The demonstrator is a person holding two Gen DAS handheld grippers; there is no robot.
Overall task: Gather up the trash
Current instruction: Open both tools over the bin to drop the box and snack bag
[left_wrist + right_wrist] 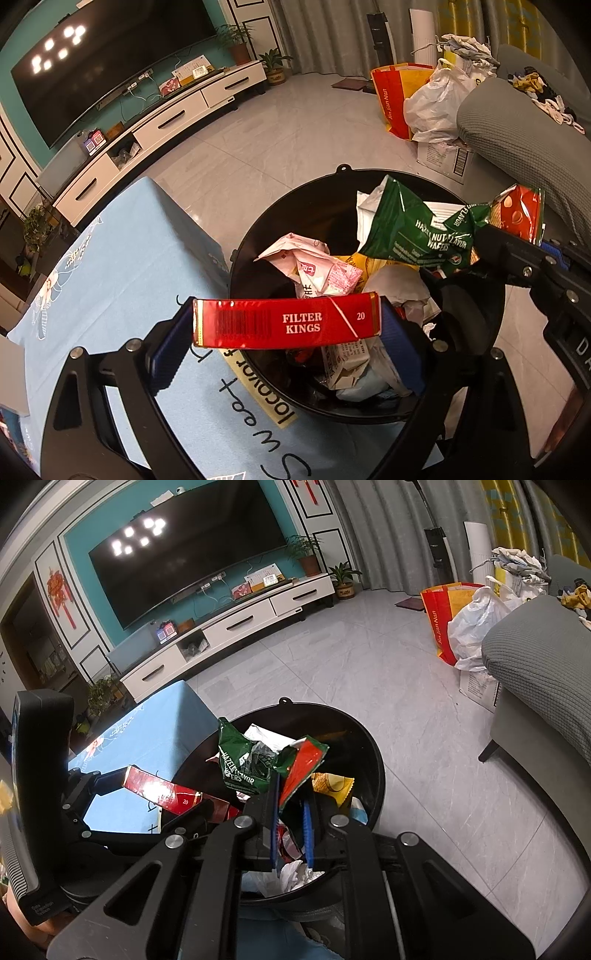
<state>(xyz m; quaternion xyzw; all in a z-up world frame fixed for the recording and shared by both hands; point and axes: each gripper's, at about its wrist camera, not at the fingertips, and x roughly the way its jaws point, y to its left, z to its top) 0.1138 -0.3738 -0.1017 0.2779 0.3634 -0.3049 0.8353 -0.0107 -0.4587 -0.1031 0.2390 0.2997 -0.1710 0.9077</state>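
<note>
Left wrist: left claw grips red cigarette pack lengthwise, crosswise over bin.

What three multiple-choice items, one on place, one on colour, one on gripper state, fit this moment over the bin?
1. Where is the red cigarette box? A on the floor; B between the left gripper's fingers above the black bin; C on the sofa.
2. The wafer wrapper is mainly: A green; B purple; C white.
3. The right gripper is: A wide open and empty; B out of view; C shut on the wafer wrapper.
Key: B, fingers flank the box; A, green foil with a red end; C, the pads pinch the foil.
</note>
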